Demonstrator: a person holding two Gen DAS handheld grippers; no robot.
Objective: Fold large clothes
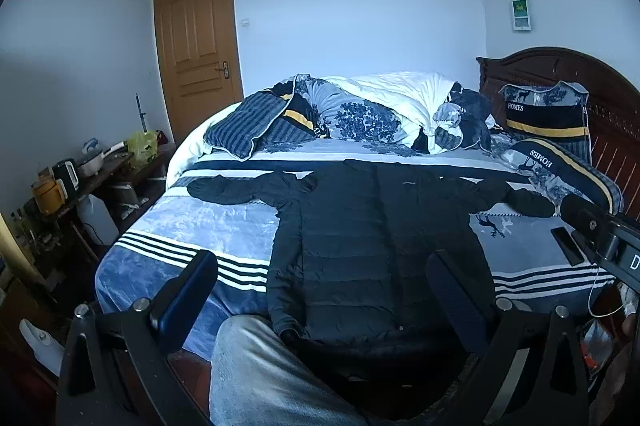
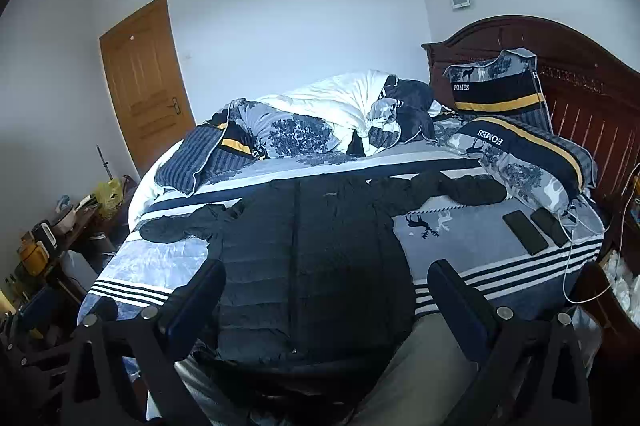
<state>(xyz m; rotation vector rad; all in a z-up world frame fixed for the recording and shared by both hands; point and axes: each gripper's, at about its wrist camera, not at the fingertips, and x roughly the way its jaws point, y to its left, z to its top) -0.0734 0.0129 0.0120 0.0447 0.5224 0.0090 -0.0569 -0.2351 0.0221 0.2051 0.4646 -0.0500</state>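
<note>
Bed [image 1: 168, 238] fills most of both views; blue/white printed cover w/ dark stripes across near edge. Carved dark headboard [image 2: 560, 73] at right end. Rumpled duvet [image 2: 332, 105] bunched along far edge. Black puffer jacket [image 1: 352, 246] lies flat mid-bed, zip up, sleeves spread toward left & right ends, hem hanging over near edge. Two "HOMES" pillows [image 2: 512, 153] at headboard end, one leaning upright, one lying flat. Two phones [image 2: 536, 230] side by side nr right near corner, apart from jacket. Person's trouser leg [image 1: 256, 366] below hem. Left gripper [image 1: 320, 290] fully spread, empty, above near edge; right gripper [image 2: 326, 300] same, wide open, holding nothing, jacket visible between fingers but untouched.
</note>
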